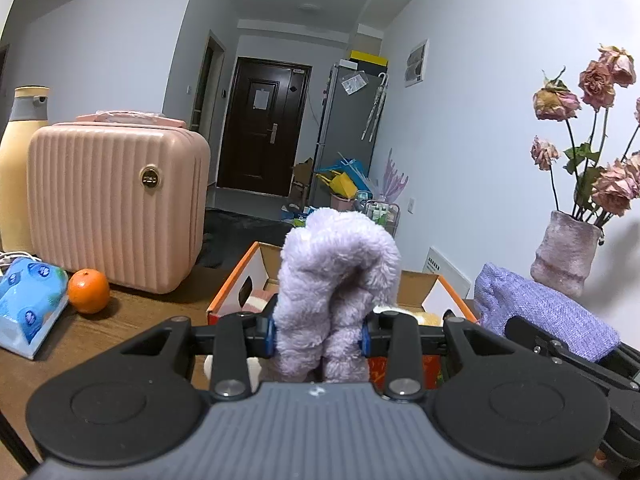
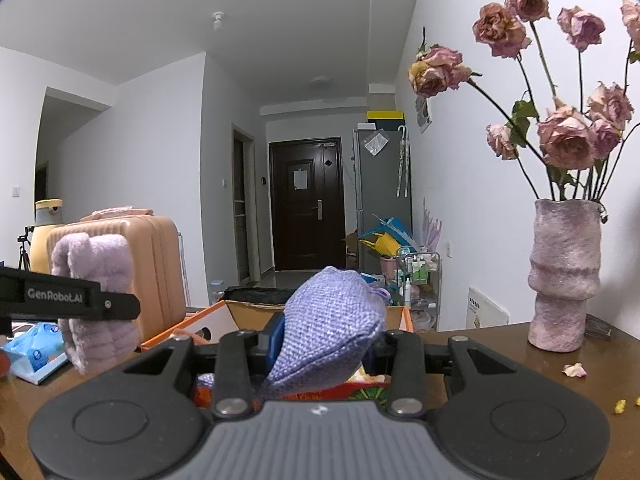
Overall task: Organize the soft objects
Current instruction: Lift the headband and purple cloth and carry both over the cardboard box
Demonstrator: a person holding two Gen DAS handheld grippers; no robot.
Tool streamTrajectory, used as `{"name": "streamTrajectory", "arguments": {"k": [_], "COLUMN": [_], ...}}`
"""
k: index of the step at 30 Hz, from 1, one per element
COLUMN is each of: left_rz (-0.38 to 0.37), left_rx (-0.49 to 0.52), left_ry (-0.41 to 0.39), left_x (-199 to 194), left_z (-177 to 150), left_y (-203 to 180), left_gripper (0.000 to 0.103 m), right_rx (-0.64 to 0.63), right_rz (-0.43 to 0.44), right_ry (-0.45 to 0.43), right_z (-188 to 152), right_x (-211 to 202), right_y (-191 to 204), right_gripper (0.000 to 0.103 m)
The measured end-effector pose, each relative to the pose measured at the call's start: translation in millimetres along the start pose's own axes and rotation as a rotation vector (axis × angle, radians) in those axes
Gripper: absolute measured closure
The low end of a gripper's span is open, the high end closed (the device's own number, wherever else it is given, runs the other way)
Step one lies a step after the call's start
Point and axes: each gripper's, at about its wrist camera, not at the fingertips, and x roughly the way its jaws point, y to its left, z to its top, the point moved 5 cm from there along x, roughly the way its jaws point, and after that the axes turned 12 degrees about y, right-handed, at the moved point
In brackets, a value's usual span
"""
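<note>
Fingers of left gripper clamp fluffy lilac towel, upright; right gripper clamps purple knit pouch, tilted upward.

Two grippers: left gripper, right gripper. One fluffy lilac towel. One purple knit pouch. One cardboard box. One orange. One pink case. One vase. One tissue pack.

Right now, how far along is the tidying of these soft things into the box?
Partly done, it seems. Some soft items already lie inside the orange-edged box. In hand: the left gripper is shut on a fluffy lilac cloth, the right gripper on a purple knitted pouch, both near the box. Left: dropping both in. The tissue pack sits outside.
</note>
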Motion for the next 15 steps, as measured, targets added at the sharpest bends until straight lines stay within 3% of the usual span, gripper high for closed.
{"name": "streamTrajectory", "arguments": {"k": [15], "left_rz": [-0.006], "left_rx": [-0.006], "left_ry": [-0.004], "left_x": [58.9], "left_z": [28.5], "left_y": [-4.5], "left_gripper": [0.067], "right_rx": [-0.017], "right_rz": [0.001], "right_ry": [0.014], "right_z": [23.9], "right_x": [59.9], "right_y": [-2.0], "right_gripper": [0.067]}}
